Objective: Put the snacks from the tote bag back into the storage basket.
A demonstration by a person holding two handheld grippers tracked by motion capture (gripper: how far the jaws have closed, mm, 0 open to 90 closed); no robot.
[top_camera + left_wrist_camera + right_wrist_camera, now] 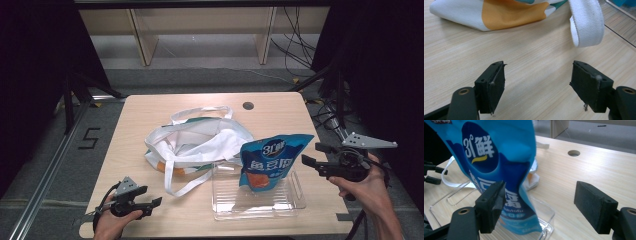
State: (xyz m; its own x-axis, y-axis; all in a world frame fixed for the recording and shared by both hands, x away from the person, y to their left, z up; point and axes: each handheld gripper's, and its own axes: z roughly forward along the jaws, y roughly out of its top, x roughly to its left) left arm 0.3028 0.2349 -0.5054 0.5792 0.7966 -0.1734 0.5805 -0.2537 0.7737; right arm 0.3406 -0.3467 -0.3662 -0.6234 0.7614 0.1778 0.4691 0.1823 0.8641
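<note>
High view: blue snack pouch upright in clear tray, just left of right gripper, long axis vertical; left gripper well apart.

Left gripper view: jaws spread over bare table (strap beyond).

Right gripper view: jaws spread, pouch beside one jaw.

We see a light wooden table with a round cable hole near its far edge, standing on a grey floor. Beyond the table stands pale wooden shelving, with black cables trailing over the floor to the table's far right and dark curtains closing in on both sides. To the table's left a metal rail runs along the floor beside a black mark shaped like a 5, under even, soft light
</note>
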